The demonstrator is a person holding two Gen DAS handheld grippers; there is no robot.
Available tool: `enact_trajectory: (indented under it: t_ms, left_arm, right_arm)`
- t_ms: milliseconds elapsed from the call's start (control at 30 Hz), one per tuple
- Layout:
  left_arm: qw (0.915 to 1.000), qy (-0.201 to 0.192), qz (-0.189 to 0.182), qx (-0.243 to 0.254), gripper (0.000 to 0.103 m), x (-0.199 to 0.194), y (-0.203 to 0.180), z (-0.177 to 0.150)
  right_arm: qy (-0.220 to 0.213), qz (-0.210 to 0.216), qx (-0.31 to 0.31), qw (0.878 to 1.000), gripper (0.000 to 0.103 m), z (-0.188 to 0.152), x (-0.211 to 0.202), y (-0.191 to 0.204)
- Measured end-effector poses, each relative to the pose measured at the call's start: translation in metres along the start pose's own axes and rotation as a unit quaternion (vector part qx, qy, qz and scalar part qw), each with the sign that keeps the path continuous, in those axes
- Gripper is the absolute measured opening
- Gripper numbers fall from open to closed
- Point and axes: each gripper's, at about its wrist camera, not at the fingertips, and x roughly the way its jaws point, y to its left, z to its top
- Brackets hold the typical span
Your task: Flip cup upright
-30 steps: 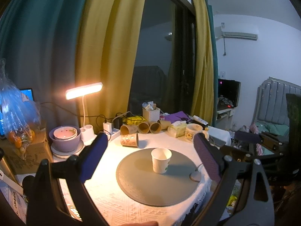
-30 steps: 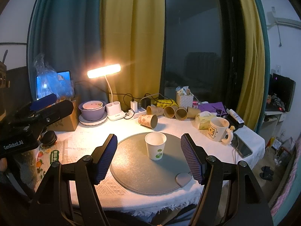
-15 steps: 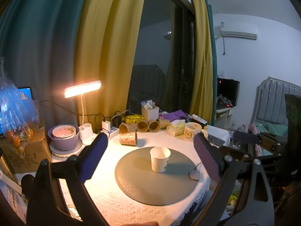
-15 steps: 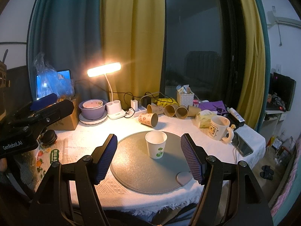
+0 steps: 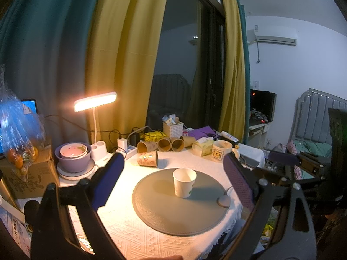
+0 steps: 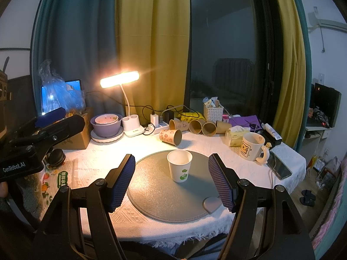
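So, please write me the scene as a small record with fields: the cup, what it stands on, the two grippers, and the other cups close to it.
cup: white paper cup, upright, mouth up
support: round grey mat on the white tablecloth
left gripper: open, holds nothing, apart from the cup
right gripper: open, holds nothing, apart from the cup
nearby: patterned paper cup on its side behind the mat; brown cups lying in a row farther back

The words "GenRobot.AI" are in white on the black body of the left gripper [image 6: 21,166]. Small print on a packet [image 6: 63,176] is too blurry to read.
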Motion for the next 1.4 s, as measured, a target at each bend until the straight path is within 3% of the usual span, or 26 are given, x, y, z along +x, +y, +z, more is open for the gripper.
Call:
enact_trajectory:
  t_ms: [1400]
  left_arm:
    - [1.0000, 0.001, 0.000, -0.001, 0.094, 0.0007, -0.0014, 0.0001]
  right_arm:
    - [0.002, 0.000, 0.001, 1.000, 0.073, -0.0011, 0.0011, -0.0009]
